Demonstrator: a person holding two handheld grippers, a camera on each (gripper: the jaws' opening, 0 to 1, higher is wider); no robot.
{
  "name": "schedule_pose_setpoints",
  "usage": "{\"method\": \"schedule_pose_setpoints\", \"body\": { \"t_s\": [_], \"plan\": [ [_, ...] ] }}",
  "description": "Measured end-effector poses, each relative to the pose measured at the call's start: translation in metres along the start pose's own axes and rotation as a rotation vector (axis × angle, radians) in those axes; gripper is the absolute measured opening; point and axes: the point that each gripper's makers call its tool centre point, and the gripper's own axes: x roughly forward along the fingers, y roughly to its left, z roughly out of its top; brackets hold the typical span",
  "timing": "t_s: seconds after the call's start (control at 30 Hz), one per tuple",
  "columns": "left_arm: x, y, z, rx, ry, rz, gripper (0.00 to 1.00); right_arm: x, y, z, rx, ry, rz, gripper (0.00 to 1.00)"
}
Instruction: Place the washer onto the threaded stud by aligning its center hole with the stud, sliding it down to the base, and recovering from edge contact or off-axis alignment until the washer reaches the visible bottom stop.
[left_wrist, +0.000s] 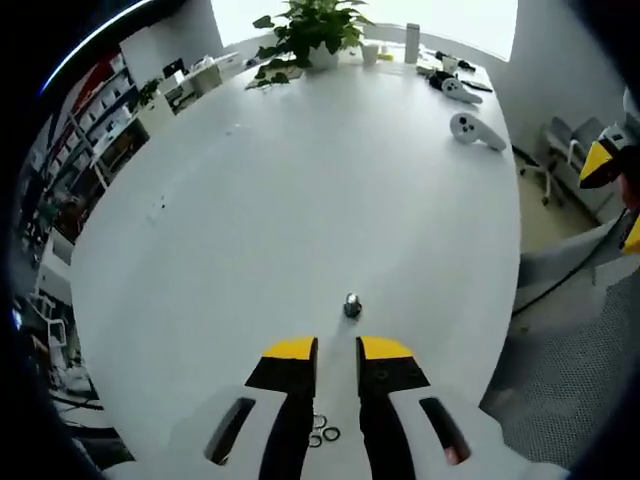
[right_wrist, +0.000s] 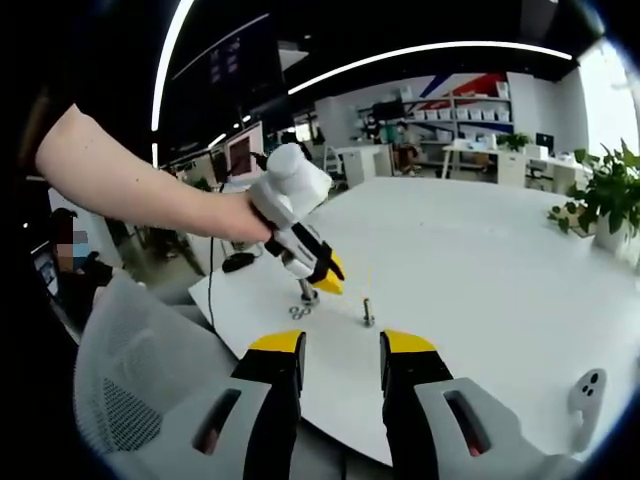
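Steel stud (left_wrist: 352, 305) just beyond left tongs (left_wrist: 337, 348)

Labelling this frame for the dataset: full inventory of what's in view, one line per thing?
threaded stud: 1, metallic, upright on the table just ahead of the left gripper.
washers: a few small dark rings, loose on the table under the left gripper's fingers; exact count unclear.
table: 1, white, large.
potted plant: 1, green, far end of the table.
handheld controllers: 2 white ones, far right of the table in the left gripper view.
office chair: 1, white mesh, at the table's near edge.
left gripper: white with black and yellow fingers, tips down at the washers, narrow gap.
right gripper: same colours, fingers apart, empty, short of the stud.
person's arm: bare, holding the left gripper.
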Motion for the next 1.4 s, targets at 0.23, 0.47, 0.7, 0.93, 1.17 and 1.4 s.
{"method": "schedule_pose_setpoints", "body": {
  "t_s": [0.23, 0.47, 0.7, 0.93, 1.17, 1.4],
  "plan": [
    [-0.005, 0.006, -0.052, -0.095, 0.032, 0.029, 0.13, 0.000, 0.001, 0.000, -0.004, 0.002, 0.003, 0.32],
    [-0.003, 0.010, -0.076, -0.208, 0.034, 0.038, 0.12, 0.000, 0.001, 0.000, -0.005, 0.003, 0.003, 0.31],
    [0.006, 0.021, -0.111, -0.286, 0.103, 0.087, 0.11, -0.001, 0.001, 0.000, -0.006, 0.001, 0.003, 0.31],
    [0.008, 0.037, -0.121, -0.373, 0.111, 0.124, 0.11, 0.000, 0.001, -0.001, -0.008, 0.003, 0.004, 0.31],
    [0.016, 0.043, -0.125, -0.405, 0.133, 0.121, 0.11, 0.000, 0.000, -0.001, -0.006, 0.005, 0.003, 0.31],
    [0.022, 0.040, -0.127, -0.417, 0.144, 0.110, 0.11, 0.000, 0.000, -0.002, -0.002, 0.005, 0.002, 0.31]
  ]
}}
